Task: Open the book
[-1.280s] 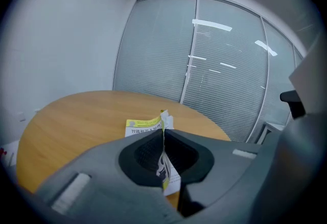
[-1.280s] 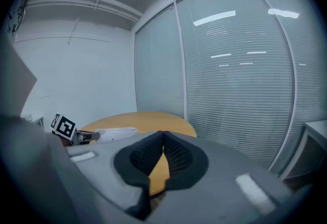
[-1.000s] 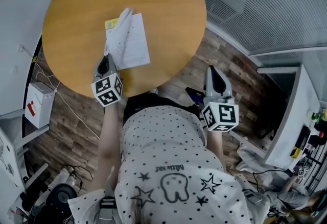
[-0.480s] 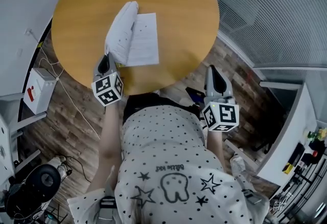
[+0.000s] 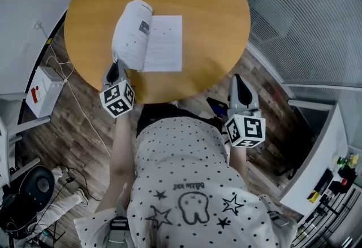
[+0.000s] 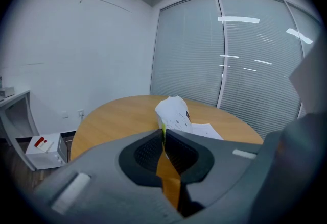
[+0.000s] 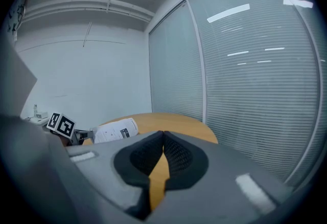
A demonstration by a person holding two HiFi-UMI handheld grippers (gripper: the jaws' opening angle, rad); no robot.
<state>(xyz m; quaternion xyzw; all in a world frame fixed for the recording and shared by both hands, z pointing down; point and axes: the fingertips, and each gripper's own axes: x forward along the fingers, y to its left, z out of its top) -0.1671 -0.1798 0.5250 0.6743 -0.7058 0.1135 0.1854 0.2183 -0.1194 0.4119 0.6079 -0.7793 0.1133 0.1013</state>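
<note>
The book (image 5: 164, 43) lies open on the round wooden table (image 5: 209, 9), its right page flat. Its left leaves (image 5: 129, 35) bow upward in a white curl. My left gripper (image 5: 117, 67) is at the book's near left corner, shut on the lower edge of those leaves. In the left gripper view the curled leaves (image 6: 174, 113) rise from the closed tips of the left gripper (image 6: 163, 129), with a thin yellow-green edge pinched there. My right gripper (image 5: 237, 80) hangs off the table's right edge, shut and empty. The right gripper (image 7: 163, 133) view shows the book (image 7: 116, 130) far to its left.
A white box with a red mark (image 5: 42, 91) sits on the wood floor left of the table, with cables around it. Glass walls with blinds (image 5: 305, 9) stand beyond the table. A white desk (image 6: 13, 99) is at the far left. My torso (image 5: 186, 185) is close to the table's near edge.
The lifted leaves have bowed further over to the left, and the right page now shows wider and flat. The left gripper stays at the book's corner. The right gripper still hangs beside the table.
</note>
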